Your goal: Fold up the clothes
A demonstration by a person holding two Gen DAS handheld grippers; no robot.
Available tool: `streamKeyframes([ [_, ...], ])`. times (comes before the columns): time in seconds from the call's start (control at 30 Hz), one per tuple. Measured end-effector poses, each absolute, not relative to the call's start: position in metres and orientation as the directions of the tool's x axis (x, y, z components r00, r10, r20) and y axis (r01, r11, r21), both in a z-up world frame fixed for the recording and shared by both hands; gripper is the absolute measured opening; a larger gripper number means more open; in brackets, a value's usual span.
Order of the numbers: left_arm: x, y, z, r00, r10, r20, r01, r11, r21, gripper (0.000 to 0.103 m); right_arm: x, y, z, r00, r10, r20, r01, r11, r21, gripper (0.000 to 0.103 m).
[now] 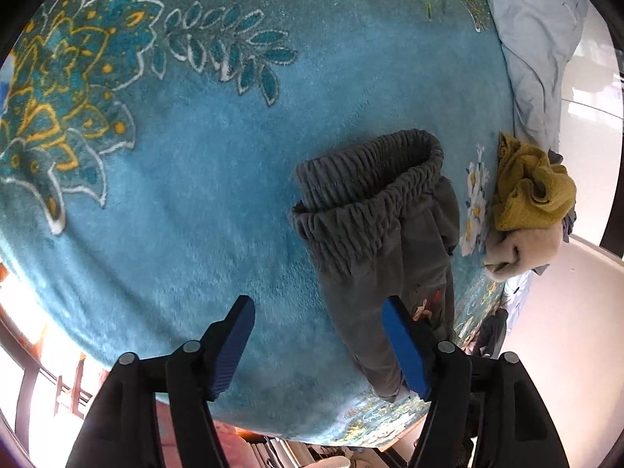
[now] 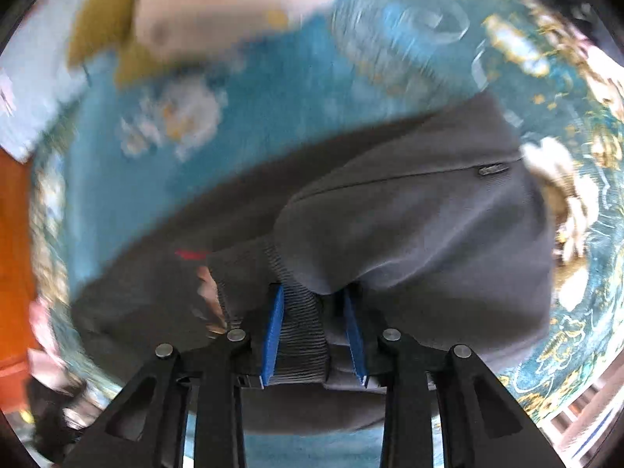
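Observation:
Grey trousers with a gathered elastic waistband lie on a teal flowered blanket, right of centre in the left wrist view. My left gripper hangs open over the blanket, its right finger in front of the trouser leg and nothing pressed between the pads. The right wrist view is blurred. There the grey trousers fill the middle, and a ribbed cuff sits between the blue fingers of my right gripper. The cuff lies against the left pad, with a dark gap at the right pad.
A mustard cloth and a beige garment are bunched at the blanket's right edge, below a pale grey-blue pillow. Pale floor lies beyond that edge. The same mustard cloth and beige garment show blurred.

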State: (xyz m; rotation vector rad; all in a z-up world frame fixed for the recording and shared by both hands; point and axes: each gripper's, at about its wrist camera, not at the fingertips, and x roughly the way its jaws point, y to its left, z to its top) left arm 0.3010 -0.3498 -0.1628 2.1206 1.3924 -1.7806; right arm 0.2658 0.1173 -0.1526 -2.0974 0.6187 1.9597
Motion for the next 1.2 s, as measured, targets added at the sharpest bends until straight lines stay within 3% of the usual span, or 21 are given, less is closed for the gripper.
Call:
streamKeyframes([
  [0.13,0.293,-0.347,-0.171,-0.117,0.612,-0.782,0.608,-0.579,-0.543,0.075,0.261,0.122,-0.137,0.024,-0.2,-0.979,-0.457,-0.874,0.168,0.034],
  [0.23,0.288,-0.35,-0.183,-0.178,0.64,-0.747,0.599,-0.532,-0.599,0.078,0.268,0.117,-0.102,0.007,-0.214,-0.977,-0.379,-0.905,0.196,0.034],
  [0.33,0.287,-0.356,-0.201,-0.209,0.641,-0.739,0.613,-0.503,-0.61,0.079,0.28,0.114,-0.075,0.022,-0.193,-0.981,-0.311,-0.934,0.177,0.036],
  [0.5,0.291,-0.36,-0.22,-0.315,0.681,-0.661,0.651,-0.352,-0.673,0.079,0.295,0.119,-0.059,0.062,-0.158,-0.986,-0.337,-0.933,0.128,0.038],
  [0.6,0.293,-0.356,-0.224,-0.351,0.681,-0.643,0.668,-0.298,-0.681,0.074,0.289,0.117,-0.053,0.065,-0.152,-0.986,-0.325,-0.938,0.123,0.038],
  [0.67,0.292,-0.352,-0.219,-0.348,0.663,-0.662,0.673,-0.314,-0.669,0.061,0.283,0.114,-0.049,0.059,-0.152,-0.987,-0.308,-0.943,0.127,0.038],
  [0.77,0.289,-0.349,-0.201,-0.322,0.625,-0.711,0.664,-0.386,-0.64,0.047,0.274,0.105,-0.042,0.047,-0.164,-0.985,-0.282,-0.948,0.145,0.038],
  [0.87,0.281,-0.34,-0.166,-0.296,0.577,-0.761,0.605,-0.504,-0.617,0.043,0.265,0.096,-0.033,0.022,-0.206,-0.978,-0.243,-0.95,0.195,0.038],
  [1.2,0.268,-0.22,-0.005,-0.325,0.3,-0.897,0.327,-0.854,-0.404,0.041,0.256,0.153,0.008,-0.129,-0.39,-0.912,-0.181,-0.895,0.408,0.038],
])
